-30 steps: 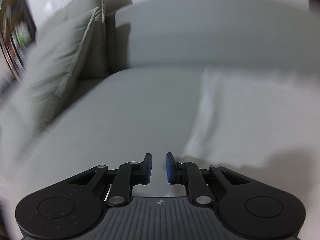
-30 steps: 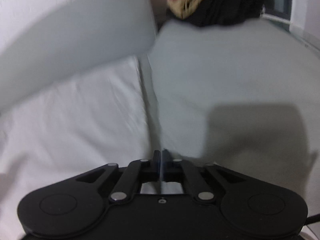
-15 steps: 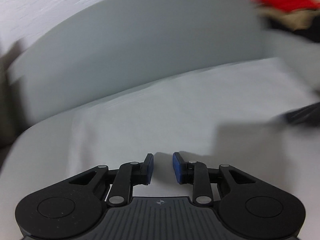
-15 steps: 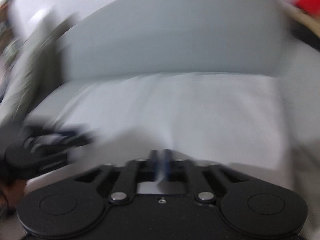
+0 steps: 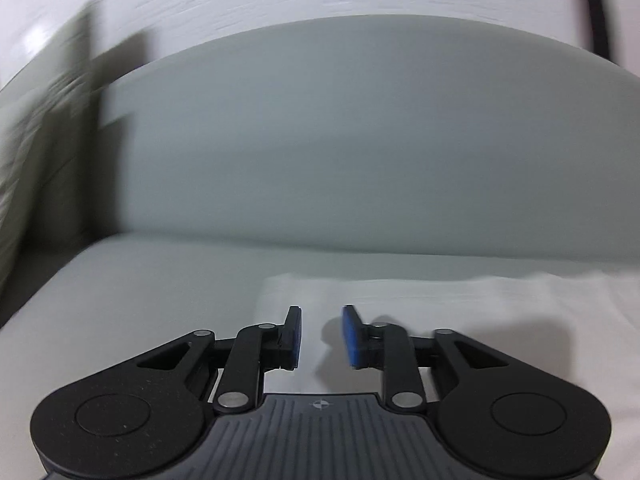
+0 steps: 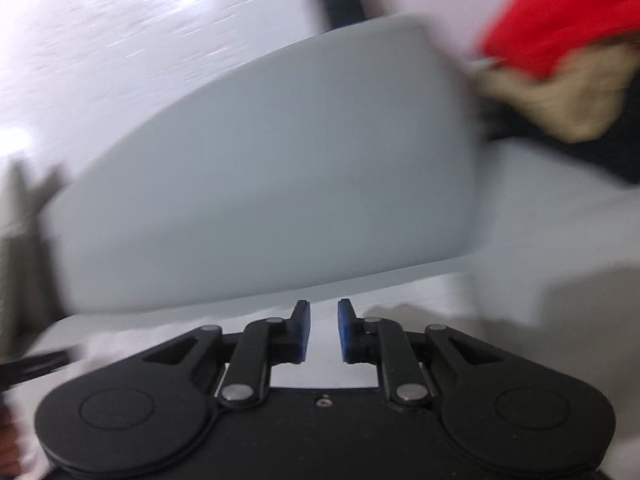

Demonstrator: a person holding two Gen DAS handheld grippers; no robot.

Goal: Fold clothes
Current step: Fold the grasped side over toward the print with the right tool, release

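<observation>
Item: white garment [image 5: 460,312], lying flat on the seat of a pale grey sofa [image 5: 140,288]. Landmark for all places below: the sofa's backrest cushion [image 5: 360,140].

Position: the garment lies on the seat just in front of the backrest cushion, its far edge running roughly parallel to the cushion's base. Its long axis appears to run along the cushion, side to side, though blur in the right wrist view leaves this a fair guess only.

Left gripper [image 5: 320,336]: jaws apart with nothing between them; it hovers over the garment's left end, where the cloth's near-left corner meets bare seat, facing the backrest cushion squarely.

Right gripper [image 6: 323,330]: jaws opening, a narrow gap, no cloth visibly between them; it sits over the garment [image 6: 400,292] nearer the backrest cushion's [image 6: 260,180] right end.

Other stock: a heap of unfolded clothes [image 6: 560,60], red on tan on black, past the right end of the backrest cushion, well apart from the garment.

Judgement: both grippers lie above the cloth, so the garment is straight ahead and below each. The left gripper is the nearer to a free edge and corner; a pinch there would seem the natural start of the next fold.
</observation>
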